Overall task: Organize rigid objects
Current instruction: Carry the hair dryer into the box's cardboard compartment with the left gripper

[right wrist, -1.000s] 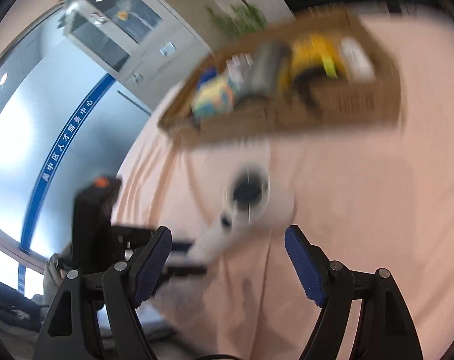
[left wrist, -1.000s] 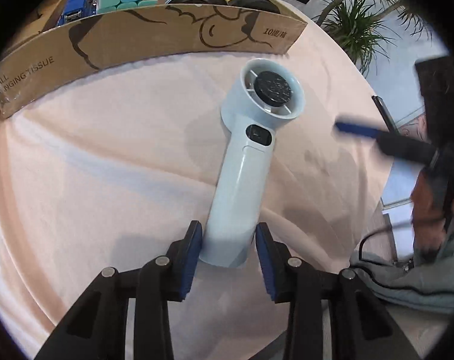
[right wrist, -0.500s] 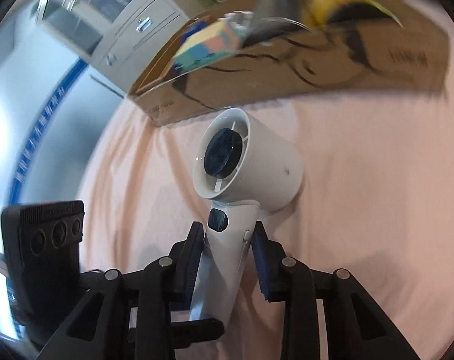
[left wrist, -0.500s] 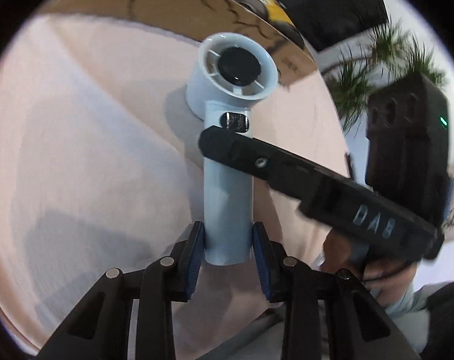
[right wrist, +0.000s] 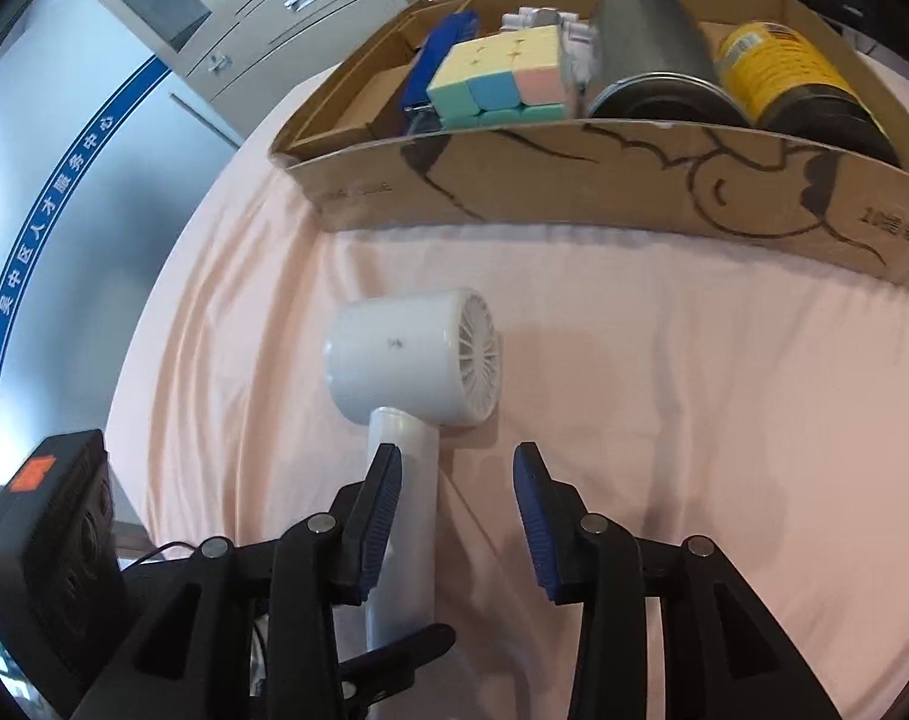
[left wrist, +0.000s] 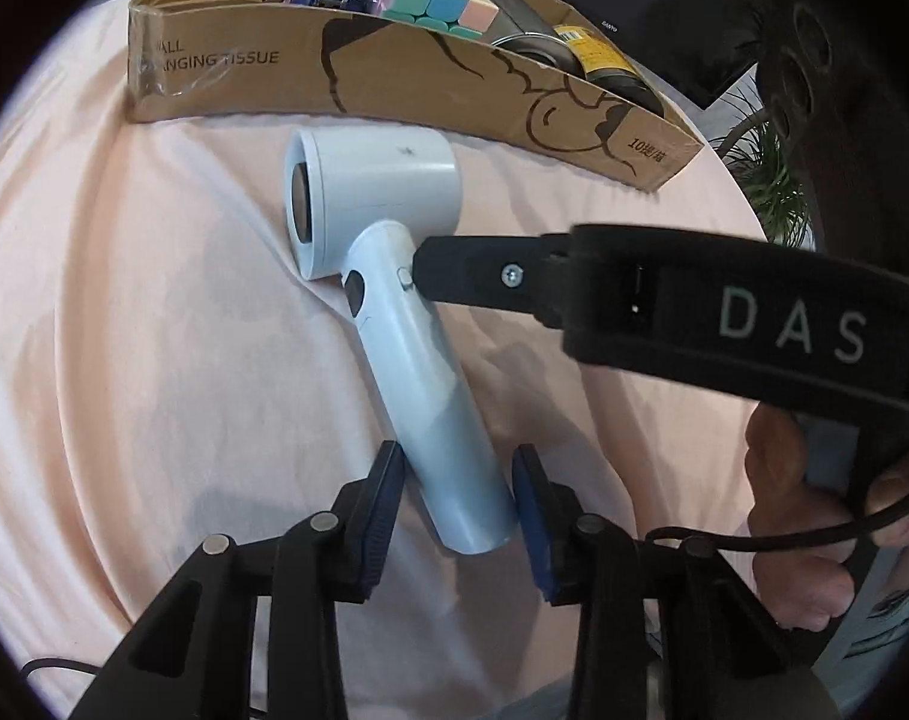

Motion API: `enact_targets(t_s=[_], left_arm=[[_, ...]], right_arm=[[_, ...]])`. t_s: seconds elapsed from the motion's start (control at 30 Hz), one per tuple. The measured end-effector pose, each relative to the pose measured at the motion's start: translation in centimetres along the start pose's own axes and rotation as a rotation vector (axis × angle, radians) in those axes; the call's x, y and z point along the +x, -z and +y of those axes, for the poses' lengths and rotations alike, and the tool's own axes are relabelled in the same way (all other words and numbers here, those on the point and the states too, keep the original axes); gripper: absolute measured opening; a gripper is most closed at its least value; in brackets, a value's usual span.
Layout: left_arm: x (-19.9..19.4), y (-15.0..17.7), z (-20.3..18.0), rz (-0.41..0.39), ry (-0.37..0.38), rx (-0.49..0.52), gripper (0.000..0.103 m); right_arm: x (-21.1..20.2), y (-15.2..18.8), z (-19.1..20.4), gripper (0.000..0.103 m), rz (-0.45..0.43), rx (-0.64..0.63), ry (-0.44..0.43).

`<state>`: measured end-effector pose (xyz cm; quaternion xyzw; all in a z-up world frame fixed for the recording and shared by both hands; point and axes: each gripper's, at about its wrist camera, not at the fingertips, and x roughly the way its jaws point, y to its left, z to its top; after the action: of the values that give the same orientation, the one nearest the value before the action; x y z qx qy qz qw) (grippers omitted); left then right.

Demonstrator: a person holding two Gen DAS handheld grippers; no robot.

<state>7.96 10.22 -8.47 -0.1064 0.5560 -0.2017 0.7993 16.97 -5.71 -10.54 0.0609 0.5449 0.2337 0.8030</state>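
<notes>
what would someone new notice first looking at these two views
A white handheld fan lying on the pink tablecloth, its handle between the open fingers of the left gripper. Behind it, a cardboard box holds a pastel puzzle cube and two cans.

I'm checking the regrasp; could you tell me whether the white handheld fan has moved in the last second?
Yes. The white handheld fan has rolled about its handle: its front, facing up earlier, now points along the brown cardboard box.
</notes>
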Motion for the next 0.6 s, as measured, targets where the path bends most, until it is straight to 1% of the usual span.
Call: enact_targets(t_s=[0.03,0.07,0.13,0.23,0.3,0.37,0.47,0.53,0.6], left_arm=[[0.1,-0.1,0.8,0.000,0.004,-0.002,0.035],[0.8,-0.6,-0.1,-0.002,0.000,0.004,0.035],[0.5,-0.3,-0.1,-0.010,-0.010,0.017,0.033],[1.3,-0.9,-1.4,-0.022,-0.035,0.034,0.031],[0.8,-0.6,-1.1,-0.033,-0.054,0.038,0.030],[0.5,-0.7,-0.7,-0.043,-0.055,0.032,0.030],[-0.4,-0.7,-0.9,-0.063,-0.075,0.048,0.030],[-1.7,-0.9,-1.0,-0.099,-0.097,0.070,0.030],[-3.3,-1.9,-1.1,-0.146,-0.102,0.084,0.030]], right_arm=[[-0.1,0.0,0.2,0.038,0.000,-0.006,0.006],[0.1,-0.1,0.5,0.038,0.006,-0.008,-0.012],[0.4,0.1,1.0,0.038,0.047,0.000,-0.074],[1.2,0.3,2.0,0.040,0.066,-0.032,-0.062],[2.1,0.1,2.1,0.028,0.077,-0.029,-0.042],[2.4,-0.1,2.0,0.028,0.080,-0.013,-0.070],[1.6,0.2,2.8,0.027,0.046,-0.042,-0.054],[0.4,-0.2,3.6,0.027,0.008,-0.060,-0.049],[-1.0,-1.5,4.1,0.027,-0.033,-0.064,-0.062]])
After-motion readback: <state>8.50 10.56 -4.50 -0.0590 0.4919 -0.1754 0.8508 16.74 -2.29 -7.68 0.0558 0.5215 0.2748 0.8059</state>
